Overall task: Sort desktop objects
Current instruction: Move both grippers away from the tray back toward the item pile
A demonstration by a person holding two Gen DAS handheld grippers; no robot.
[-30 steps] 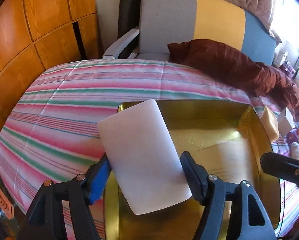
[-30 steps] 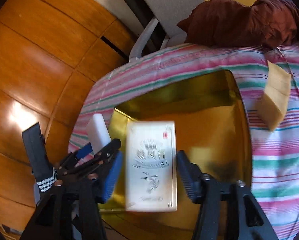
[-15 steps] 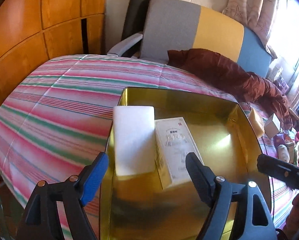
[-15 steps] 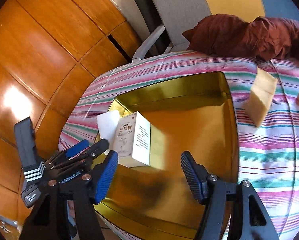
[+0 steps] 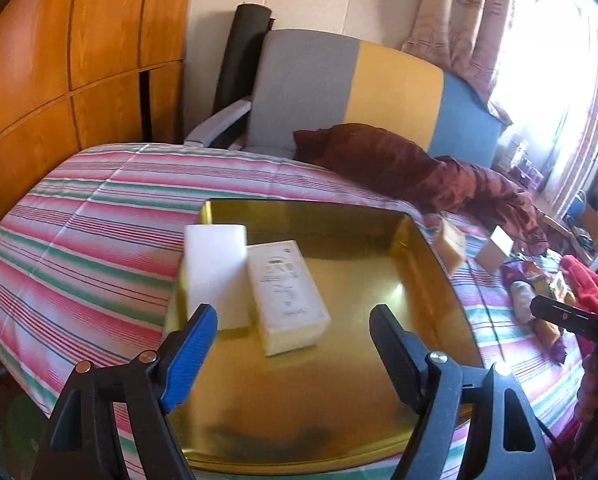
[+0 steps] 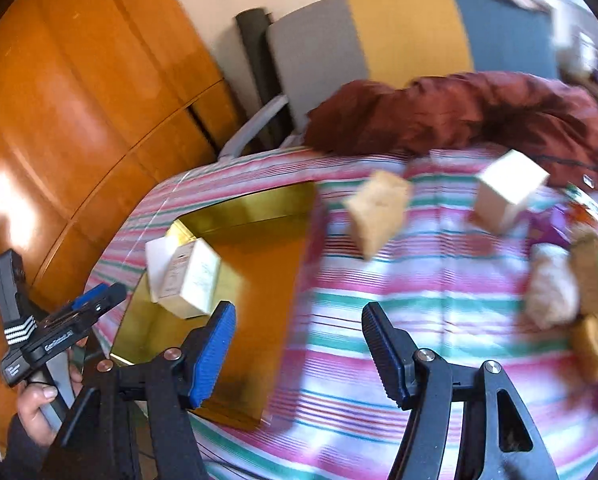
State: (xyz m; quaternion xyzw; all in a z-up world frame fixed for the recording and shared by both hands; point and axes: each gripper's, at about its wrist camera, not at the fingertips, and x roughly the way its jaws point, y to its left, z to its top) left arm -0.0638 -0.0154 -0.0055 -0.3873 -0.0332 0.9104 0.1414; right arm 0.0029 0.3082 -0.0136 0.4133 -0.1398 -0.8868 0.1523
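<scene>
A gold tray (image 5: 439,280) lies on the striped tablecloth. In it, at the left side, a plain white box (image 5: 215,272) leans on the rim beside a cream printed box (image 5: 285,296); both also show in the right wrist view, the white box (image 6: 155,256) and the cream box (image 6: 195,280). My left gripper (image 5: 295,336) is open and empty above the tray's near part. My right gripper (image 6: 299,336) is open and empty over the tablecloth right of the tray (image 6: 259,216). A tan box (image 6: 377,212) and a pale box (image 6: 507,192) stand on the cloth beyond it.
Several small packets (image 6: 571,292) lie at the right edge of the table. A dark red cloth (image 5: 419,168) is heaped at the back by a grey, yellow and blue chair (image 5: 359,88). Wooden panels (image 5: 59,60) are on the left.
Both grippers have let go of their boxes, which now rest in the tray, and pulled back. The right gripper has swung right toward the loose boxes on the cloth.
</scene>
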